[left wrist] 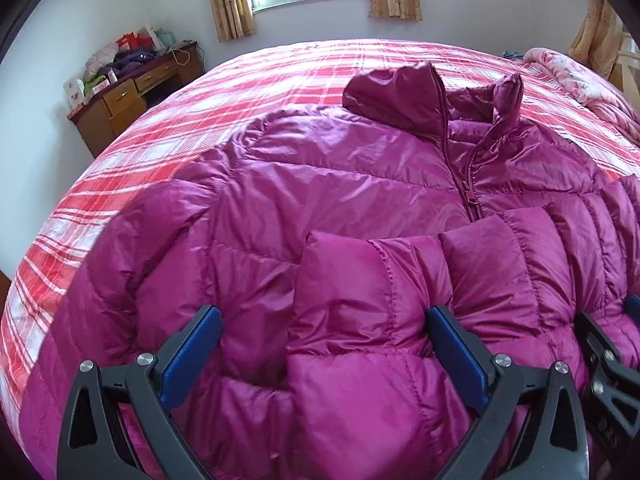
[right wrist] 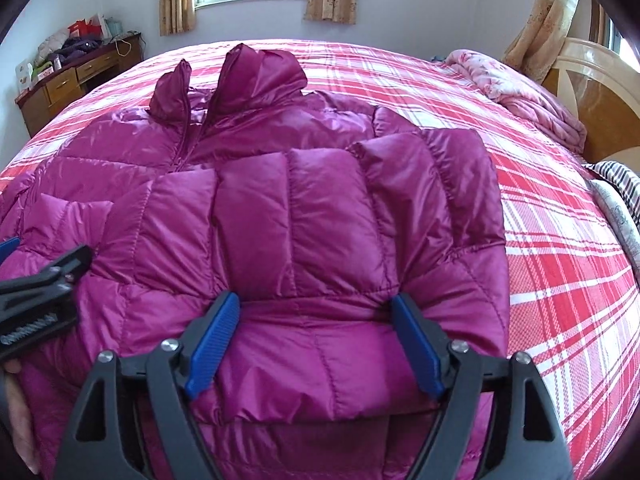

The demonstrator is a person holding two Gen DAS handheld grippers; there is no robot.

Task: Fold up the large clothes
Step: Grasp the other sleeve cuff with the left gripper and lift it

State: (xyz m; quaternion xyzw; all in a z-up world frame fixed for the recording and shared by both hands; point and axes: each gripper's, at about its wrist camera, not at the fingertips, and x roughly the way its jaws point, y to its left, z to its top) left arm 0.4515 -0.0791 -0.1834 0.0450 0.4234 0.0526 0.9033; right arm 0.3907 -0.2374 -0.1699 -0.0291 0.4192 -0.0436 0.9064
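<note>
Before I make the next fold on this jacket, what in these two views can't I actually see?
- Hem of the magenta quilted down jacket: cut off by the bottom edge and hidden behind the right tongs in the right wrist view.
- Cuffs of the folded-in sleeves: behind the left tongs in the left wrist view.
- Clutter on the brown wooden desk: too small to identify.

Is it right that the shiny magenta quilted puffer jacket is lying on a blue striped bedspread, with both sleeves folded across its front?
Not quite. The magenta quilted puffer jacket lies on a red, pink and white plaid bedspread, not a blue striped one. Both sleeves are indeed folded across its front. The right wrist view shows the bedspread clearly.
</note>
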